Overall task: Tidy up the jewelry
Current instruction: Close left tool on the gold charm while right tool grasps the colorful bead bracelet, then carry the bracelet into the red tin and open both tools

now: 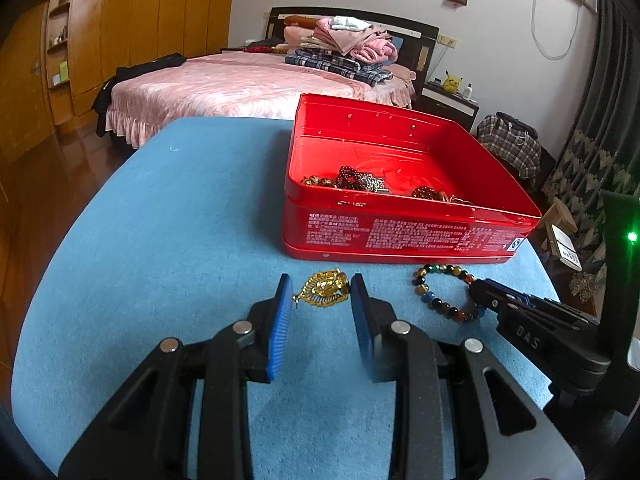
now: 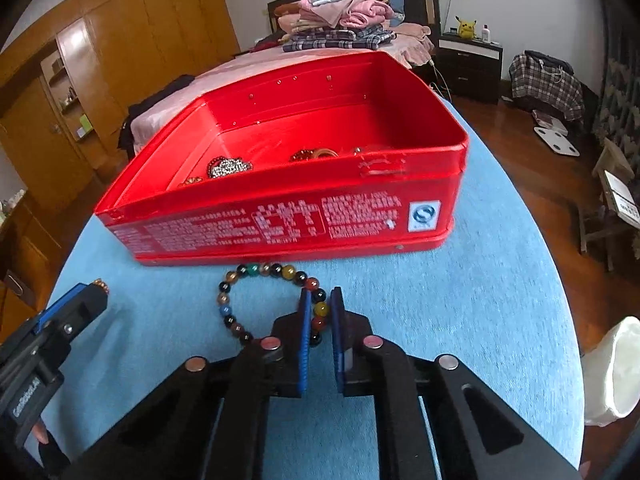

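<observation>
Bead bracelet [image 2: 272,300] on desk [image 2: 460,320], just before red box [image 2: 280,224]. Right gripper [image 2: 321,312] clamped on its beads. Left gripper [image 1: 320,292] apart around gold pendant [image 1: 322,289]. Bracelet light, floppy, beads slippery; pinch across the string.

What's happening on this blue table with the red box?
A person is tidying jewelry using two tongs. The right tongs are shut on a colorful bead bracelet. The left tongs sit around a gold pendant. Both pieces lie before the open red tin, which already holds some jewelry.
</observation>
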`<state>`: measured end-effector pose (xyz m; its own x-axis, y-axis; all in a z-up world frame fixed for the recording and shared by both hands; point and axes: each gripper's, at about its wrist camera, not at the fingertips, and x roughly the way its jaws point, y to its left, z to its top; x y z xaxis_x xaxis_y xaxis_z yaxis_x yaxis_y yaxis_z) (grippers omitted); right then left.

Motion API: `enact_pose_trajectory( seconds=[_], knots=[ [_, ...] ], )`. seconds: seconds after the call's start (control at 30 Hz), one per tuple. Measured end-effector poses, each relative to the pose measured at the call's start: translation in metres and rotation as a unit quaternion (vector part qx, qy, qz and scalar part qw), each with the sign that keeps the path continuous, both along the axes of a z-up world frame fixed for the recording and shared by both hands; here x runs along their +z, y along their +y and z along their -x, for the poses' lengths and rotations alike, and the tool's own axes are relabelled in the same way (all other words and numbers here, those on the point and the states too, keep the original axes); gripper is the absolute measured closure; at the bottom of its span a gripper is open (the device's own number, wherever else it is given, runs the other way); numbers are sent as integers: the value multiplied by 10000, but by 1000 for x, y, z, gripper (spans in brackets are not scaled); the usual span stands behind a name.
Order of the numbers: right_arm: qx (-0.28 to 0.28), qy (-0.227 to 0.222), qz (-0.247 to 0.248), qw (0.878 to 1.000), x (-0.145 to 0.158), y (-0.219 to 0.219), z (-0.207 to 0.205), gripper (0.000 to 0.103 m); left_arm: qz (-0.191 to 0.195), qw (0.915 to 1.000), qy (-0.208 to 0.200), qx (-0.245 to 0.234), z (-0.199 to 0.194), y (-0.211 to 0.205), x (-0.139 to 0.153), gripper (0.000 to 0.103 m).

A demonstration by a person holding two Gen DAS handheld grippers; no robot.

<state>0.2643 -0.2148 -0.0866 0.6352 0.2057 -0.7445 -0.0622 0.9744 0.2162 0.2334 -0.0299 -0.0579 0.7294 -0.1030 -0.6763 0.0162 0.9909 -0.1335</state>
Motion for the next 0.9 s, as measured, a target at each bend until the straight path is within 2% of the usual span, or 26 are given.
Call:
enact_pose_trajectory(
  seconds=[0.47, 0.77, 0.9],
  knots=[
    [433, 99, -25, 9990, 2, -7, 59, 94, -94, 9998, 110, -143, 12, -10, -10, 75],
    [508, 120, 122, 9986, 0, 0, 57, 90, -154, 9995, 139, -229, 20, -17, -13, 75],
    [561, 144, 186, 9981, 2, 1, 56, 95, -154, 9995, 134, -234, 20, -18, -12, 75]
  ],
)
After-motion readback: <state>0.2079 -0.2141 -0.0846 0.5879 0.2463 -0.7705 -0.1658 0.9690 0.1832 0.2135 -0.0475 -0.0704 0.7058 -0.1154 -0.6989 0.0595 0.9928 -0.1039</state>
